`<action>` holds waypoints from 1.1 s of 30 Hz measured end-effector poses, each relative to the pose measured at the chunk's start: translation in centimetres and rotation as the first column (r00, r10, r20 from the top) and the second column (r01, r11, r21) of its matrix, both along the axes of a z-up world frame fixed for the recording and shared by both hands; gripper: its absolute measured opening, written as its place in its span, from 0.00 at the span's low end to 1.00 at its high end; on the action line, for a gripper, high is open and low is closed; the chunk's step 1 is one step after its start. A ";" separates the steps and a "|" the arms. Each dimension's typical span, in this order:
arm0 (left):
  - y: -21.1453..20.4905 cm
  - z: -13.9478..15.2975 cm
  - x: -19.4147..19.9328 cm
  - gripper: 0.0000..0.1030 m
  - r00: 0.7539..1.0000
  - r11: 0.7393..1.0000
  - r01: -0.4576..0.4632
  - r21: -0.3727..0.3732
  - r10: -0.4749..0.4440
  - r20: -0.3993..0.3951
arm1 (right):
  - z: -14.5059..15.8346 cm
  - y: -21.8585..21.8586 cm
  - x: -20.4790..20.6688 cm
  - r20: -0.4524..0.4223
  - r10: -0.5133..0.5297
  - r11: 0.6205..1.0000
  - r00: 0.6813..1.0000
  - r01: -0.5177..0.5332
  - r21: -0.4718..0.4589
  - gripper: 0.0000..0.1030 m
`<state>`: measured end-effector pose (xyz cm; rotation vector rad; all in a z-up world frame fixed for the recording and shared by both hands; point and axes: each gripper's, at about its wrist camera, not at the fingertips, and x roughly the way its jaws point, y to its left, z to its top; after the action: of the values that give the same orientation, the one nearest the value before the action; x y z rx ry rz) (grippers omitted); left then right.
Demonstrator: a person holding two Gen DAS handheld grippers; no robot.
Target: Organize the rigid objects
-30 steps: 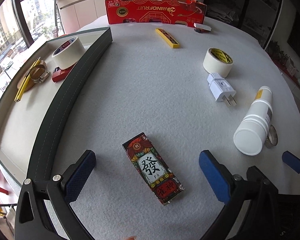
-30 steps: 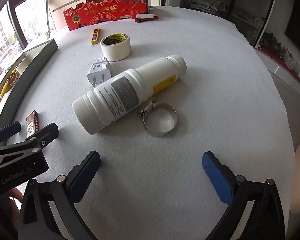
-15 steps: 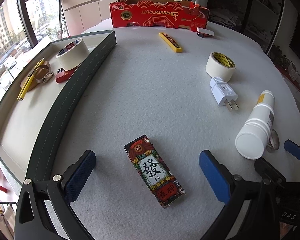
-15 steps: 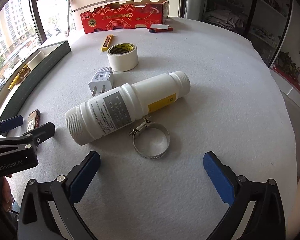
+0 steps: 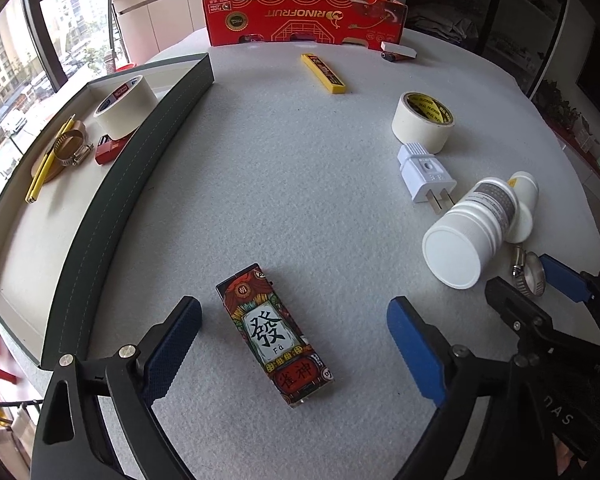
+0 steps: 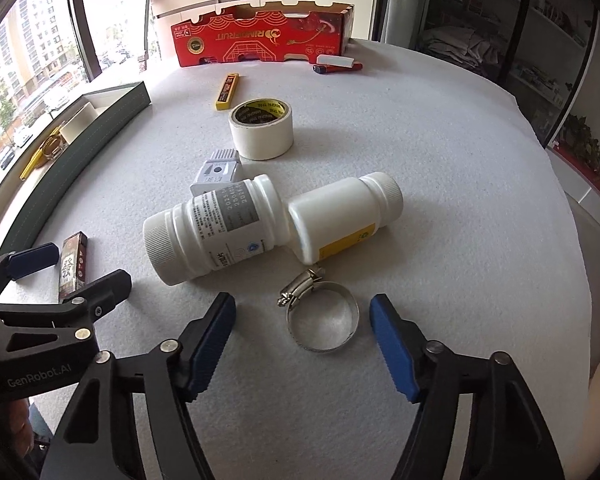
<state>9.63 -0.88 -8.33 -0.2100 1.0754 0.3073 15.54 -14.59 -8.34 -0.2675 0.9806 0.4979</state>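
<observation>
Two white bottles (image 6: 260,228), two tape rolls (image 5: 422,120), two hose clamps (image 6: 324,318); both grippers' jaws spread, closing.

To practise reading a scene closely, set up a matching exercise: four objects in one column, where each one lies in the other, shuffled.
Things:
1. hose clamp
2. patterned box
3. yellow-cored tape roll
4. red-cored tape roll

Places:
A. inside the tray
B. between the left hand-held gripper's fingers
C. beside the white plug
D. between the right hand-held gripper's fingers

Pairs: 1-D, 2-B, 3-C, 4-A
</observation>
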 end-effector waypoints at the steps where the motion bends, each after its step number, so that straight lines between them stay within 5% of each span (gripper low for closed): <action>1: -0.2 0.2 -0.1 0.82 1.000 1.000 0.017 -0.001 -0.017 0.004 | 0.1 0.1 0.0 -0.002 -0.008 1.000 1.000 0.008 -0.001 0.51; 2: -0.4 0.3 -0.1 0.73 0.999 0.999 0.037 0.000 -0.037 0.007 | 0.2 0.1 0.1 -0.006 -0.023 1.000 1.000 0.023 -0.003 0.35; 4: -0.5 0.7 -0.3 0.50 0.998 0.998 0.068 -0.002 -0.068 0.014 | 0.3 -0.1 0.1 -0.024 -0.058 0.998 0.998 0.058 -0.002 0.34; 5: -0.4 0.8 -0.4 0.28 0.996 0.996 0.084 -0.006 -0.084 0.014 | 0.3 -0.2 0.0 -0.027 -0.074 0.997 0.997 0.074 -0.004 0.34; 6: -0.3 0.9 -0.4 0.25 0.995 0.995 0.101 -0.021 -0.101 0.010 | 0.3 -0.4 -0.3 -0.031 -0.089 0.996 0.996 0.089 -0.004 0.34; 11: 0.7 1.1 -1.7 0.25 0.994 0.991 0.109 -0.074 -0.109 0.002 | 0.5 -2.4 -2.5 -0.066 -0.158 0.986 0.985 0.161 0.049 0.34; 17: -0.1 1.8 -3.0 0.25 0.989 0.988 0.150 -0.037 -0.150 0.015 | 0.9 -3.8 -5.2 -0.101 -0.190 0.975 0.977 0.200 0.097 0.34; 33: 1.2 4.3 -5.7 0.25 0.982 0.986 0.162 -0.024 -0.159 0.101 | 3.0 -2.7 -7.8 -0.110 -0.191 0.977 0.975 0.200 0.077 0.34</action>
<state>3.90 0.31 -4.06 -0.1643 0.9930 0.1333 7.72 -17.31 -5.30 -0.0658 1.0699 0.3760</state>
